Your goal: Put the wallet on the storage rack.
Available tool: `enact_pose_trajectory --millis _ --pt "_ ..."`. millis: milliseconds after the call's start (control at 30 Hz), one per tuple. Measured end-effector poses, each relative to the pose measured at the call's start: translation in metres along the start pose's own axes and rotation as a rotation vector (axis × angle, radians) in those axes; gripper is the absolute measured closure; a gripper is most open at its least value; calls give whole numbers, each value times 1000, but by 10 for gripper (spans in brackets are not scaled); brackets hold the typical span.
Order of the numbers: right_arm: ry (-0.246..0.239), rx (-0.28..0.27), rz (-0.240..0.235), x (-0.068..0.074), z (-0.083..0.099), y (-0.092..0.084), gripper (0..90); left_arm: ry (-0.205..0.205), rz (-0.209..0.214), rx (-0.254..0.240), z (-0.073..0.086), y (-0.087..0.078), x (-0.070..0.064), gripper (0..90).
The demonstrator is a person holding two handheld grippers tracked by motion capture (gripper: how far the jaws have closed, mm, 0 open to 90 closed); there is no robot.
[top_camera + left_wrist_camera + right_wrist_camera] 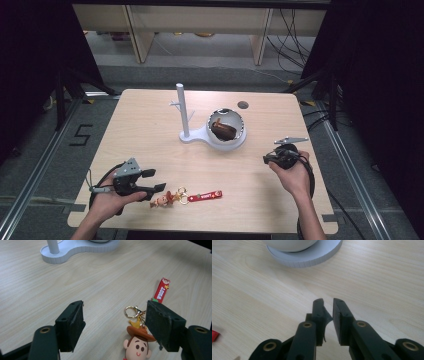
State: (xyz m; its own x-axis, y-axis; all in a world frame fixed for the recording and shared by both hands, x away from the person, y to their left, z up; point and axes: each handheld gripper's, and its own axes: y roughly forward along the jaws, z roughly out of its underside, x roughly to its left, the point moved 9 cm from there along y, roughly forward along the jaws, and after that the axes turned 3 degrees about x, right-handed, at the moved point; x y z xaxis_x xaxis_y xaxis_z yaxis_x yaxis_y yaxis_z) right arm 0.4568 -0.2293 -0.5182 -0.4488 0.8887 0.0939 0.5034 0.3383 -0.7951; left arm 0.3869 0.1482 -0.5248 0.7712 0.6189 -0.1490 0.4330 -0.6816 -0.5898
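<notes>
Here, a keychain (pixel 184 196) lies flat on the wooden table (pixel 150 130) near its front edge, its long axis running roughly left to right. The cowboy figure (pixel 162 200) sits at the left end, the gold ring (pixel 181 192) in the middle, and the red strap (pixel 205 195) reaches out to the right, tilted slightly away from the person.

The left gripper (pixel 154 180) is held low over the table just left of the figure, its jaws spread wide. In the left gripper view the figure's head (pixel 137 345) sits between the jaws, close to the right one, with the hat touching that jaw's inner edge (whether it truly touches or just overlaps, I cannot tell). The strap (pixel 162 290) points up and away from this camera.

The right gripper (pixel 270 159) is well to the right, near the table's right edge. Its jaws are nearly together with only a narrow gap, holding nothing (pixel 329 315).

A white stand (pixel 210 132) with an upright post (pixel 182 110) and a bowl (pixel 227 125) holding a dark object (pixel 222 129) sits mid-table.
</notes>
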Motion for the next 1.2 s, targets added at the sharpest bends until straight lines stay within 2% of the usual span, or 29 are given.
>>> enact_pose_trajectory --millis 67,100,167,200,233,267,333,367,433,467,500,533,567,600,633,667,700,767,867,900,933,1000,1067,1100,1167,1200 --pt "8 11 2 2 2 -1 767 27 8 42 -2 0 -1 323" --pt "-4 13 -6 1 2 0 757 31 19 58 -4 1 -3 323" --pt "25 14 -2 3 4 0 739 67 32 126 -5 1 -4 323" --pt "5 14 1 0 5 1 734 76 42 147 -6 2 -5 322" --pt "19 27 -2 0 7 1 726 89 51 178 -5 2 -7 323" --pt "30 19 10 0 8 1 719 99 54 207 -5 2 -7 322" --pt "19 2 8 -1 10 1 710 129 69 253 -6 3 -10 322" --pt "40 7 10 0 12 1 706 133 75 273 -6 4 -12 321" --pt "36 14 -26 2 15 3 699 178 90 327 -5 5 -13 320" --pt "59 18 -18 2 17 4 696 199 97 355 -4 6 -14 319" --pt "62 15 -19 1 18 4 694 232 109 391 -3 7 -13 319" --pt "42 8 1 -2 19 5 693 236 109 404 -2 9 -15 319" --pt "56 9 -5 0 20 5 690 245 115 425 0 13 -17 319" --pt "65 14 -15 0 21 5 688 225 122 418 0 16 -20 320" --pt "78 15 -20 1 22 6 686 246 122 450 2 17 -20 320" --pt "64 30 -12 0 24 5 685 245 129 464 5 20 -22 320" --pt "55 14 -19 0 23 6 683 232 139 473 7 22 -25 320" --pt "98 22 -25 4 25 5 682 227 147 496 12 26 -30 320" --pt "95 21 -25 4 25 5 678 294 145 579 21 26 -27 320" --pt "96 21 -26 4 25 5 677 314 145 592 23 27 -26 320" --pt "94 22 -26 4 25 5 677 303 143 593 25 28 -27 320" --pt "64 15 -12 0 24 6 675 316 139 612 28 29 -27 330" --pt "69 18 -29 2 25 6 674 317 134 615 32 31 -28 342" --pt "93 12 -32 4 26 6 673 331 134 621 33 32 -27 347" --pt "105 22 -35 6 27 6 671 331 129 630 35 33 -27 358" --pt "64 10 -30 2 26 8 669 329 126 627 36 34 -27 364"
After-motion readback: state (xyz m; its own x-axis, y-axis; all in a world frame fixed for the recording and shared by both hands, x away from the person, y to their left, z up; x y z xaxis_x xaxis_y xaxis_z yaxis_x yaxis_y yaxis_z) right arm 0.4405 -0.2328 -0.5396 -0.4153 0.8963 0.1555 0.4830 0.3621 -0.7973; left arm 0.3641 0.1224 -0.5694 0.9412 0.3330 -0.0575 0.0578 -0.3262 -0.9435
